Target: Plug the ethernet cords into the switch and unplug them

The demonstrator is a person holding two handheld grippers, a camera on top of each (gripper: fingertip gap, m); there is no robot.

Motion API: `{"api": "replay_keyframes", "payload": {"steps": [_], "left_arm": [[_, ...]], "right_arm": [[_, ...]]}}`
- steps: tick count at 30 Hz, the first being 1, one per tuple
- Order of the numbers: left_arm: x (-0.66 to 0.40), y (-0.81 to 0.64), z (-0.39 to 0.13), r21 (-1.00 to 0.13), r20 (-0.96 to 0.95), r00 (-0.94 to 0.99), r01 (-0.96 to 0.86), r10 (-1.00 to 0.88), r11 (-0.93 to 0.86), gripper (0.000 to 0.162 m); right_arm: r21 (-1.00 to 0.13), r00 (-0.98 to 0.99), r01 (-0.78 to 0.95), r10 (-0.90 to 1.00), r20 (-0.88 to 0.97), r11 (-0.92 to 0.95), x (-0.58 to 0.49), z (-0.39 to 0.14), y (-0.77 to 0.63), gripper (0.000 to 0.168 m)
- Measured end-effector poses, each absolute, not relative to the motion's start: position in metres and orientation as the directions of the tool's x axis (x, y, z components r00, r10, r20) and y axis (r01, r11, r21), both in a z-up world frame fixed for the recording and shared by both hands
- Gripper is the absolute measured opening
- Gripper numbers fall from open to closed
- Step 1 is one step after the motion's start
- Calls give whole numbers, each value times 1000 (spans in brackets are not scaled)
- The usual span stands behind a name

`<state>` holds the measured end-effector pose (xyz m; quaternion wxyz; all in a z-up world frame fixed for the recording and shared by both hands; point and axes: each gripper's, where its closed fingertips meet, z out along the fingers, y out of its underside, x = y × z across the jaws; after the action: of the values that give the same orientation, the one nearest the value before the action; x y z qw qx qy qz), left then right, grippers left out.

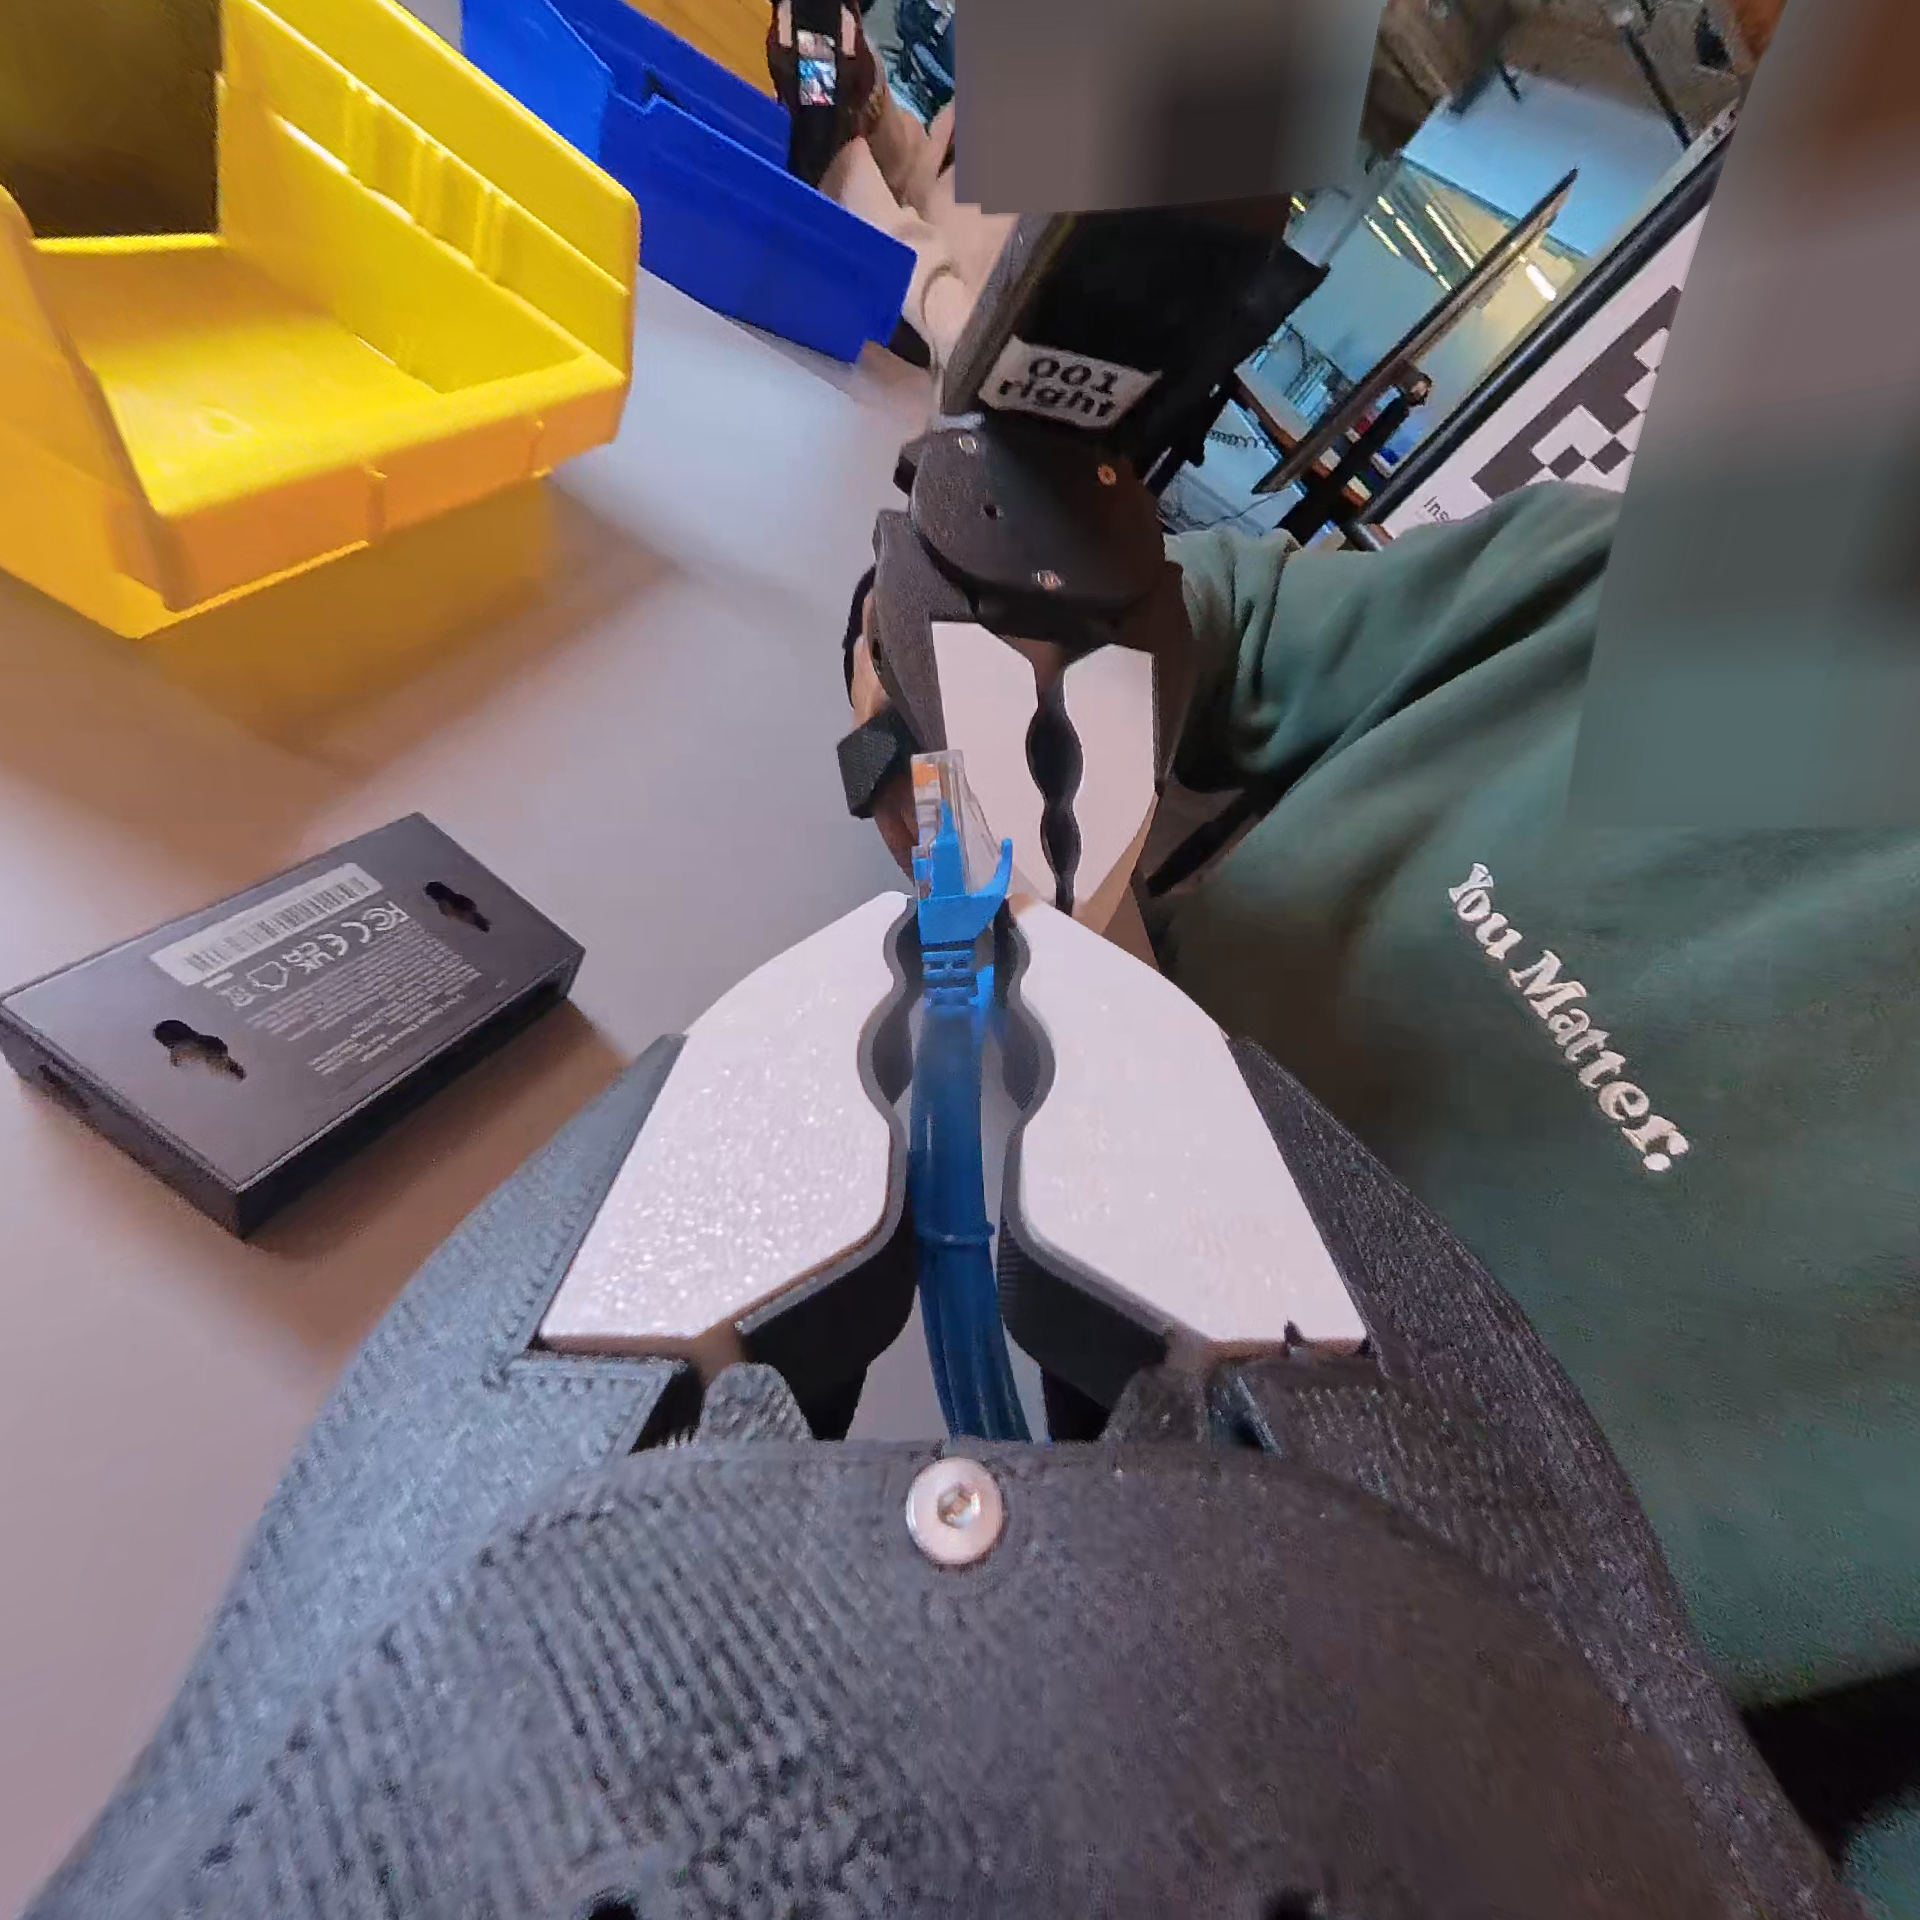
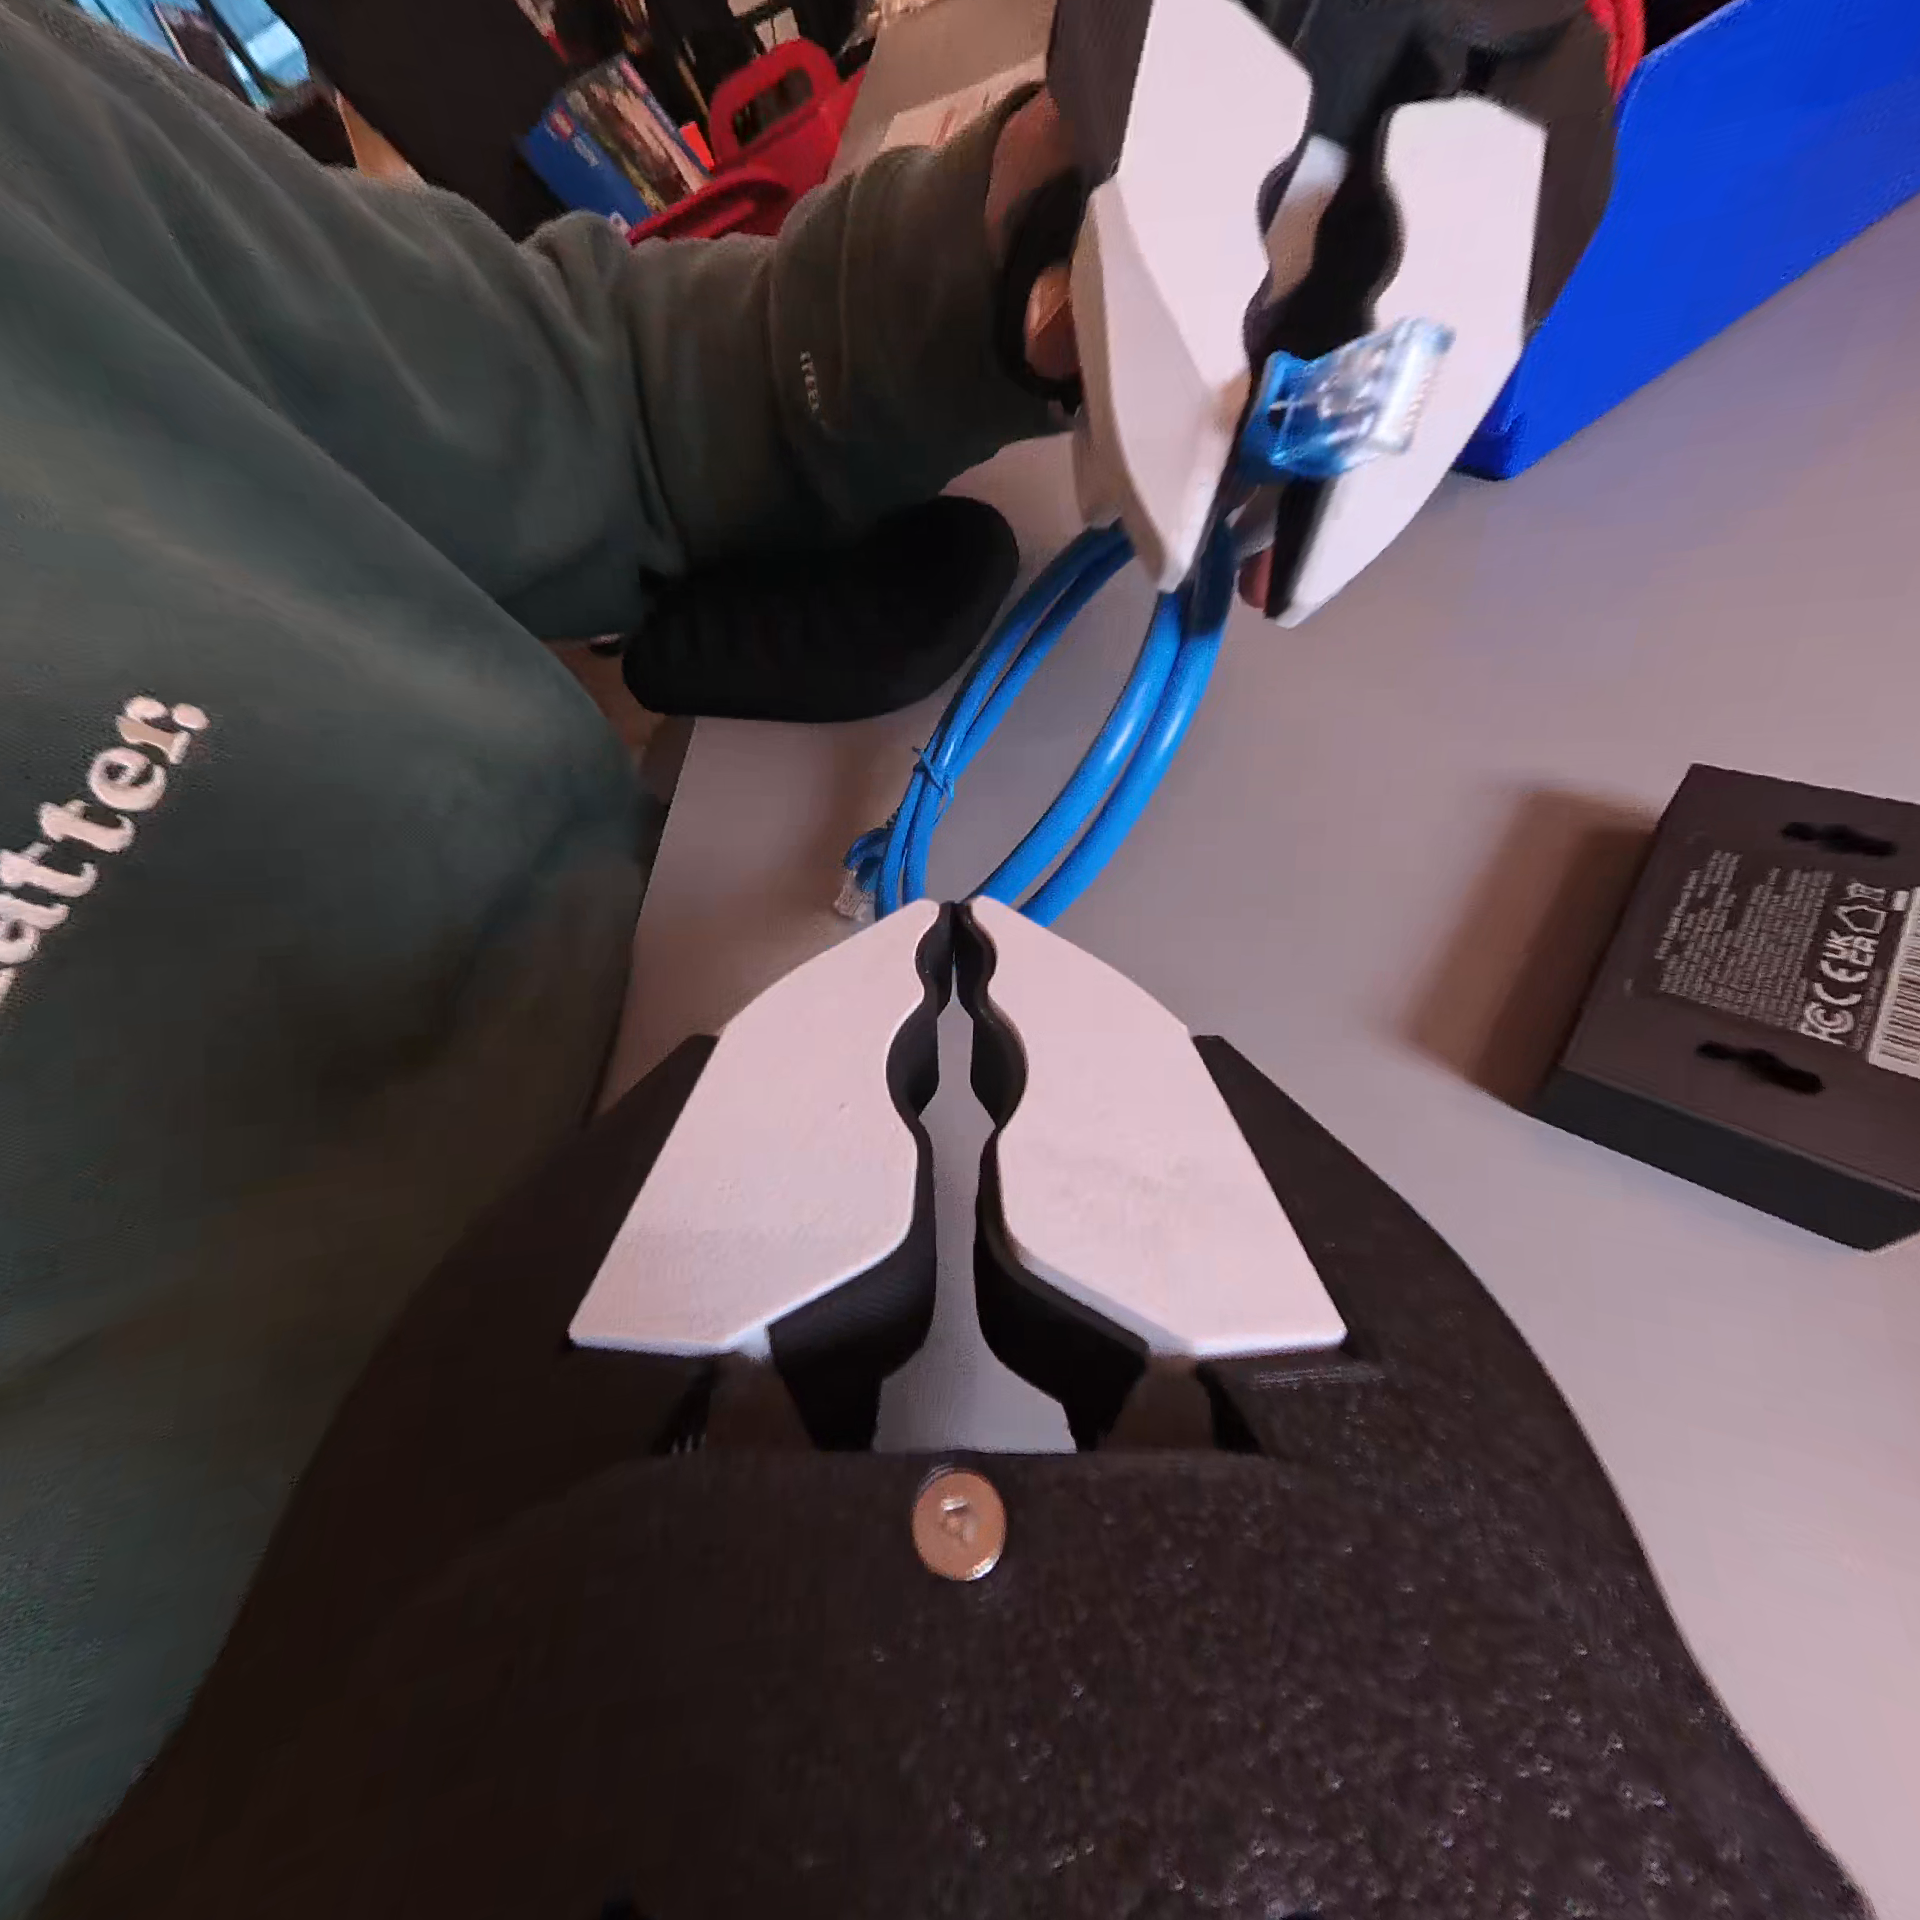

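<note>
Left claw (image 1: 956, 925) clamps blue ethernet cord (image 1: 951, 1091); plug (image 1: 945, 821) protrudes past tips.

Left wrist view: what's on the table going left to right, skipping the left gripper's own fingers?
Yellow bin → black switch, lying underside up → blue bin → blue ethernet plug held in the left gripper → right gripper → person's green sleeve.
</note>
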<state>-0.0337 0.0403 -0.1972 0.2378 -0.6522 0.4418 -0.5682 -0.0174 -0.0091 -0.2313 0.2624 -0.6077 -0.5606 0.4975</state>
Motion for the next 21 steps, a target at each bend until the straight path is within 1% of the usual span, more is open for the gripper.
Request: {"api": "replay_keyframes", "payload": {"steps": [2,4,6,8,11,14,15,18,19,20,21], "left_arm": [[-34,34,-197,-822,511,-57,-324,-858,-468,12],[-32,23,-202,-820,496,-88,-374,-864,-433,12],[-29,8,-201,-813,514,-159,-403,-843,-420,12],[-25,-7,-201,-791,555,-246,-452,-794,-413,12],[-14,-22,-210,-760,596,-327,-523,-733,-385,12],[-9,-33,-222,-745,603,-360,-574,-712,-341,12],[-7,-35,-224,-742,607,-362,-576,-707,-342,12],[-3,-39,-226,-721,645,-367,-582,-671,-375,12],[-2,-39,-228,-714,653,-363,-588,-665,-380,12],[-2,-37,-230,-706,663,-356,-590,-659,-392,12],[-3,-34,-229,-699,679,-354,-581,-643,-417,12]], "right_arm": [[-897,-106,399,963,-249,-188,-18,-229,-3,3],[-932,-71,334,982,-174,-141,-14,-215,10,18],[-962,-48,256,993,-110,-95,-9,-198,22,27],[-971,-85,236,996,-42,-21,-8,-190,20,37],[-954,-190,280,980,57,109,-20,-198,3,43],[-927,-267,323,958,103,190,-25,-212,-11,41],[-922,-250,331,961,121,202,-24,-215,-8,29],[-915,-290,346,951,108,209,-19,-219,-13,27],[-910,-297,353,948,112,218,-18,-220,-13,25],[-907,-300,353,946,124,231,-17,-221,-13,16],[-908,-286,348,949,134,233,-17,-221,-11,14]]}}
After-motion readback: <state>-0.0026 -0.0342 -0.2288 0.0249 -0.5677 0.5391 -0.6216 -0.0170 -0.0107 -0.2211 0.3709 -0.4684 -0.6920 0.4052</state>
